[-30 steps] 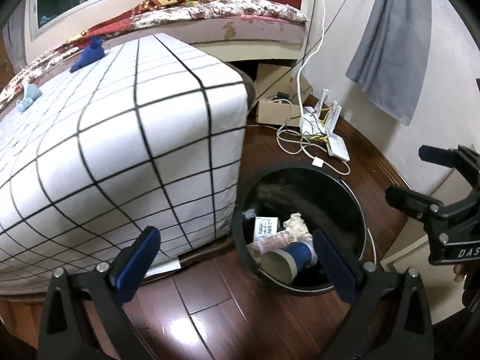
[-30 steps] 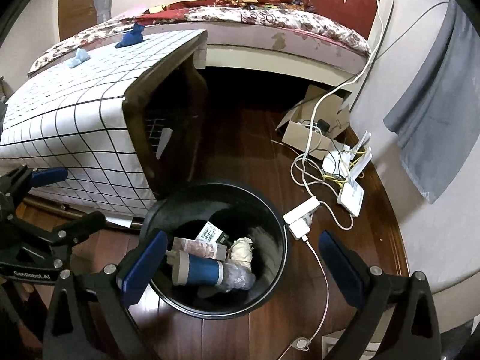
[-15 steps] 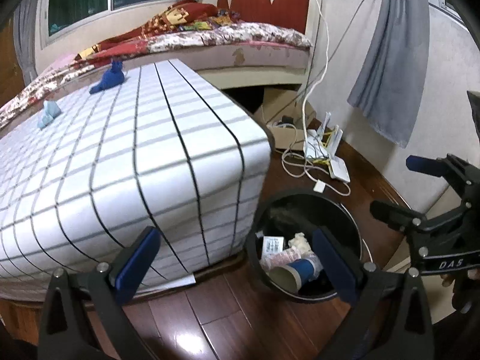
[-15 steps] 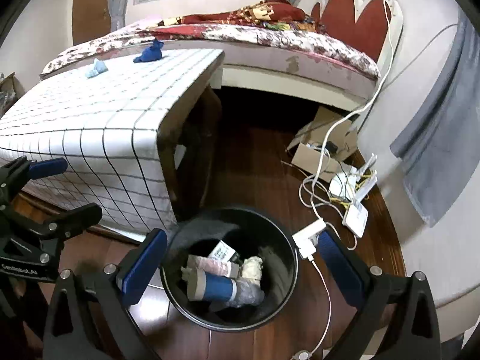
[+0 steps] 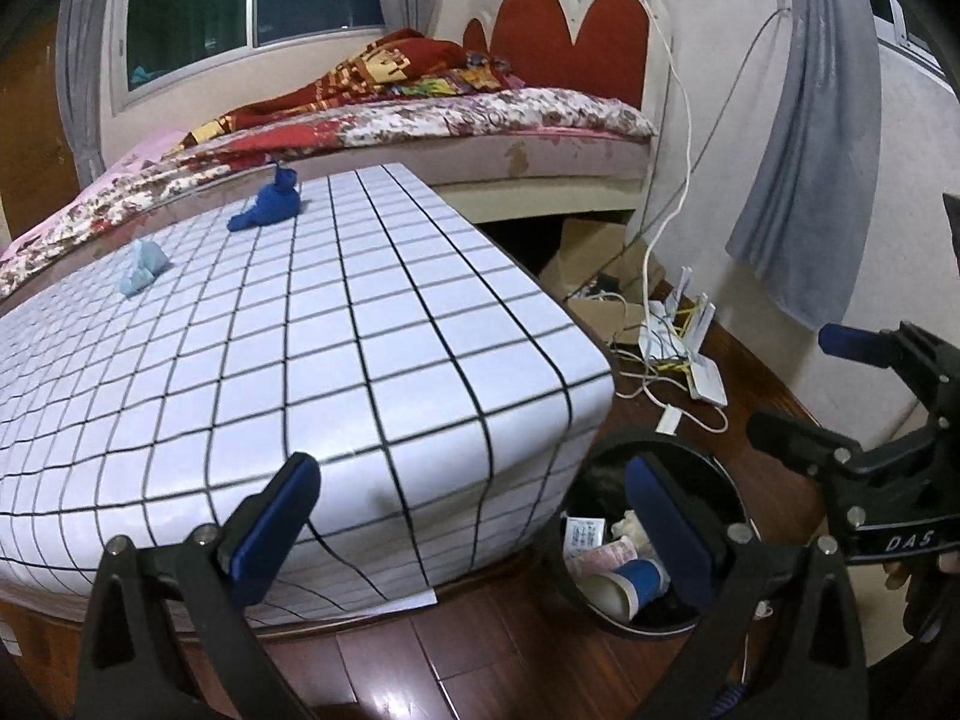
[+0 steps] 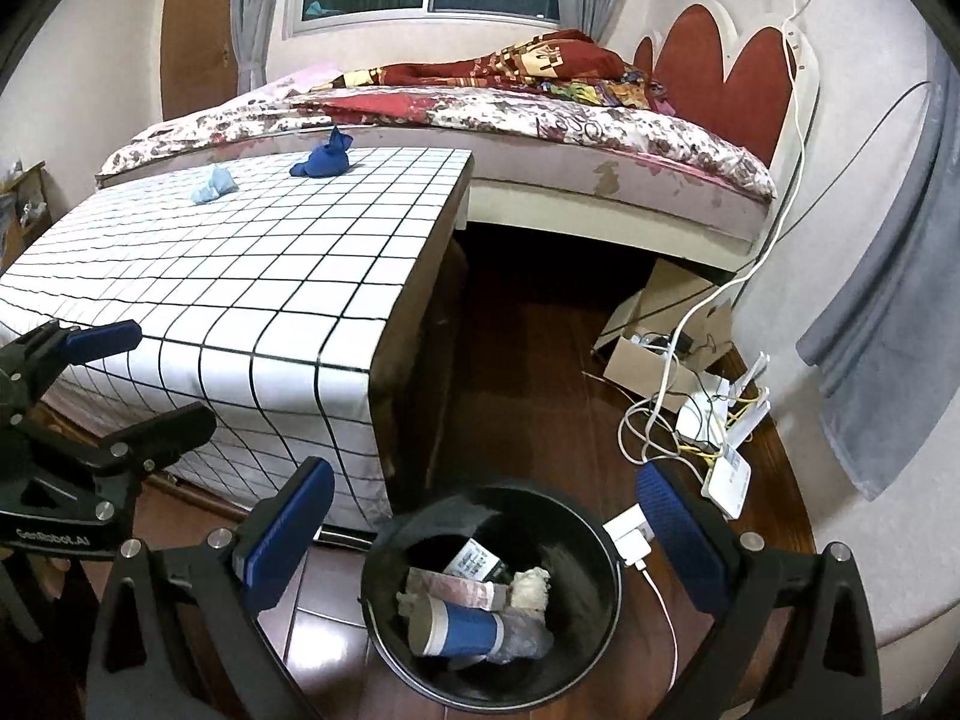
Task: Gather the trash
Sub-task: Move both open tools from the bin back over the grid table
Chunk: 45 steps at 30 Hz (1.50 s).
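A black trash bin stands on the wood floor beside the checked table; it also shows in the left wrist view. It holds a blue paper cup, wrappers and crumpled tissue. On the table's far side lie a dark blue crumpled piece and a light blue crumpled piece, which also show in the right wrist view. My left gripper is open and empty, low at the table's near corner. My right gripper is open and empty above the bin.
A bed runs behind the table. A cardboard box, white cables and a router lie on the floor by the right wall. A grey cloth hangs on that wall.
Both grippers have risen and pulled back from the bin. The table top and the two blue pieces on it have come into fuller view. Both grippers stay open.
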Motion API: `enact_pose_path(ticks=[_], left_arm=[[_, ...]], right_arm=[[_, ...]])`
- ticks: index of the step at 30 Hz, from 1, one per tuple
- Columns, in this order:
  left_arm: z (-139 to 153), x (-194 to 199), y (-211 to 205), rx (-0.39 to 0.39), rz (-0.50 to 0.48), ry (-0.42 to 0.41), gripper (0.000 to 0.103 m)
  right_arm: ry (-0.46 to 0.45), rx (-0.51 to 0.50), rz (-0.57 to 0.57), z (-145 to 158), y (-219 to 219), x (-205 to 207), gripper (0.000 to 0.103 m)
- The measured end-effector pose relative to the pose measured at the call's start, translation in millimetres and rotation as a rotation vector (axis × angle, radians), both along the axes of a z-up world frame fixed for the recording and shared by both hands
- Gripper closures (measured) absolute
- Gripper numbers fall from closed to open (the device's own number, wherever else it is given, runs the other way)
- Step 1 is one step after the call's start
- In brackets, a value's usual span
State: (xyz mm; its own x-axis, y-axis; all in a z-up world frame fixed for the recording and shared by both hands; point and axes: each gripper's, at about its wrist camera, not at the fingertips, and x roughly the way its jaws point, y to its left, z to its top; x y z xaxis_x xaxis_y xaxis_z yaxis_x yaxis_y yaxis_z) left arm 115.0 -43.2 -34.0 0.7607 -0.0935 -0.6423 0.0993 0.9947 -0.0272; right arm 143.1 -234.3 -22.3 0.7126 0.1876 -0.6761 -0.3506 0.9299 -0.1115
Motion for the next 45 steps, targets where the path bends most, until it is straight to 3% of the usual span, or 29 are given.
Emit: enact_pose_path(ticks=[10,17,25,34,39,43,45], left_arm=[[24.6,8.2,28.4,0.046,0.084,-0.058,0.001],[49.0,20.0,63.7,0.084,0.150,-0.115,0.001],[59.9,31.8,108.6,0.111,0.203,-0.113,0.001],[66.1,41.1,154.0,0.067,0.275,-0.126,0.001],[62.0,67.8,195.1,0.016,0.345,-0.126,0.001],[60.2,99.9,225.8,0.019,0.381,-0.131,0.001],[56.9,117.4,242.6,-0.023,0.391,-0.110,0.001]], right_arm=[[-0.041,0.040,0.012,19.5,18.7,11.1,0.001],[-0.051,0.101,-0.038,32.3,29.2,28.9,0.001],[-0.036,0.150,-0.052,33.0,39.3,48.4,0.001],[-0.029,0.154,-0.015,27.9,69.6,66.9,0.001],[-0.032,0.153,0.023,28.5,96.3,83.7,0.001],[-0.022,0.193,0.048,30.0,120.1,110.2,0.001],[0.000,0.196,0.060,25.3,137.3,127.6,0.001]])
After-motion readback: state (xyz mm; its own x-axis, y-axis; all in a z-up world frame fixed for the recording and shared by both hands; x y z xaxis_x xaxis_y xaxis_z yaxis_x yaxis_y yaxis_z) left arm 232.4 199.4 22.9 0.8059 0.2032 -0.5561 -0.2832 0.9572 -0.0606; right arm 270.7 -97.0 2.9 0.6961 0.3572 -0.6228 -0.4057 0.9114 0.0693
